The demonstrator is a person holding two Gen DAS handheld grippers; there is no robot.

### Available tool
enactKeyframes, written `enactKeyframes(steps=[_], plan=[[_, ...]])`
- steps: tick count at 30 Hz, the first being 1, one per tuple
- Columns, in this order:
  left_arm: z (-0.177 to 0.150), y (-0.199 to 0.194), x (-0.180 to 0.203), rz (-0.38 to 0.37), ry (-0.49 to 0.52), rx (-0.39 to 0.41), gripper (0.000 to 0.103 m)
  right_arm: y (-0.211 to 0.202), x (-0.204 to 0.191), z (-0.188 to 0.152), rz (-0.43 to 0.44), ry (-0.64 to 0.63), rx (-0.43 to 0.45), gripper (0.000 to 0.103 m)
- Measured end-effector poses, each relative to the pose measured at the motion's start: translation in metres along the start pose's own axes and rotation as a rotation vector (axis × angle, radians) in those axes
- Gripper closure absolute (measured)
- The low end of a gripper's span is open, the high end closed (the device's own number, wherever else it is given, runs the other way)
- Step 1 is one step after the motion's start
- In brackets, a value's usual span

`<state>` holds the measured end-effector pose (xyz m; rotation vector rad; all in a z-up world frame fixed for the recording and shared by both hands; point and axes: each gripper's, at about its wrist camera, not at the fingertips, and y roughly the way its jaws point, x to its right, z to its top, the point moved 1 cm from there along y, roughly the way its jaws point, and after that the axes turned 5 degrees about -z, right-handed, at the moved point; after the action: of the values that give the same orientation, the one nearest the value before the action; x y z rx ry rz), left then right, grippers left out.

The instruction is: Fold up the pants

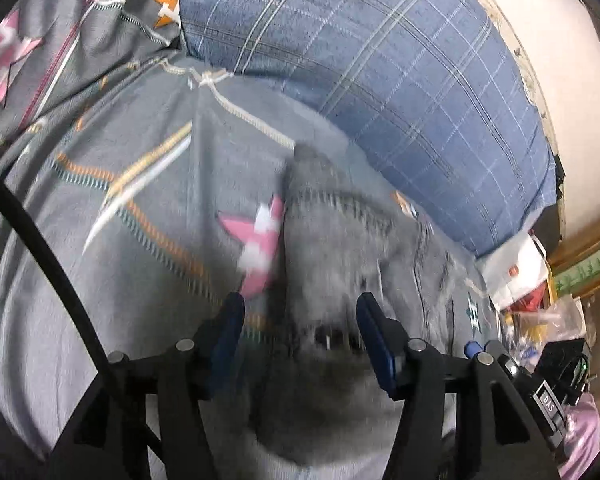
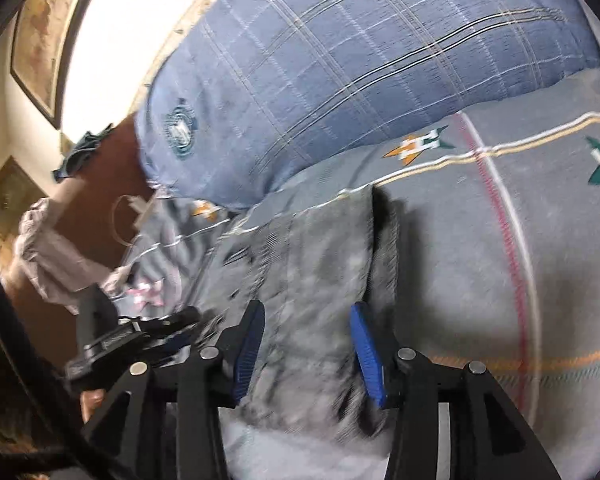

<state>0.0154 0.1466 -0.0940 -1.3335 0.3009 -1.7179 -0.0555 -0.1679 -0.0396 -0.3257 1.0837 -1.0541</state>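
Grey pants [image 1: 332, 248] are lying blurred on the star-print sheet [image 1: 100, 240], just below the blue plaid pillow [image 1: 380, 60]. Left gripper [image 1: 300, 320] is hanging over them with jaws spread, grasping nothing. Right gripper [image 2: 308, 332] is likewise spread wide above the pants [image 2: 320, 248], with the left gripper [image 2: 140, 336] showing beside it.

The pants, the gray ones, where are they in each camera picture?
Left wrist view: the gray pants lie in the lower middle, ahead of the open left gripper, beside a pink star.
Right wrist view: the pants lie in the lower middle, ahead of the open right gripper.
Shared landmark: the blue plaid pillow sits beyond the pants in both.
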Motion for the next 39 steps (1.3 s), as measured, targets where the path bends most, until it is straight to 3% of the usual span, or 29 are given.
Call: enactKeyframes(steps=[4,6,8,12,16,19,24,28,31,35,39], plan=[[-0.017,0.003,0.001,0.005,0.002,-0.023,0.044,0.013,0.001,-0.011,-0.061,0.01,-0.056,0.055],[-0.018,0.006,0.004,-0.011,0.012,-0.034,0.05,0.017,0.012,-0.012,-0.088,0.042,-0.077,0.055],[-0.019,0.003,0.01,-0.018,0.03,-0.028,0.055,0.023,0.024,-0.013,-0.063,0.103,-0.111,0.056],[-0.019,0.005,0.016,-0.002,0.046,-0.021,0.058,0.022,0.029,-0.012,0.003,0.132,-0.114,0.071],[-0.019,0.006,0.019,0.002,0.068,-0.014,0.061,0.024,0.022,-0.012,0.012,0.099,-0.115,0.071],[-0.017,0.008,0.018,-0.004,0.06,-0.014,0.061,0.023,0.022,-0.011,-0.007,0.098,-0.101,0.085],[-0.019,0.008,0.023,0.018,0.094,-0.006,0.061,0.015,0.017,-0.007,-0.014,0.075,-0.059,0.089],[-0.025,0.002,0.032,0.037,0.14,0.02,0.061,-0.017,0.005,0.003,0.066,0.053,0.05,0.089],[-0.034,0.002,0.039,0.106,0.198,0.046,0.061,-0.018,0.0,0.0,-0.011,0.016,0.026,0.089],[-0.043,0.008,0.047,0.214,0.286,0.065,0.054,0.019,0.009,-0.02,-0.241,-0.004,-0.13,0.093],[-0.05,0.011,0.054,0.283,0.368,0.088,0.054,0.013,-0.005,-0.021,-0.294,-0.069,-0.115,0.093]])
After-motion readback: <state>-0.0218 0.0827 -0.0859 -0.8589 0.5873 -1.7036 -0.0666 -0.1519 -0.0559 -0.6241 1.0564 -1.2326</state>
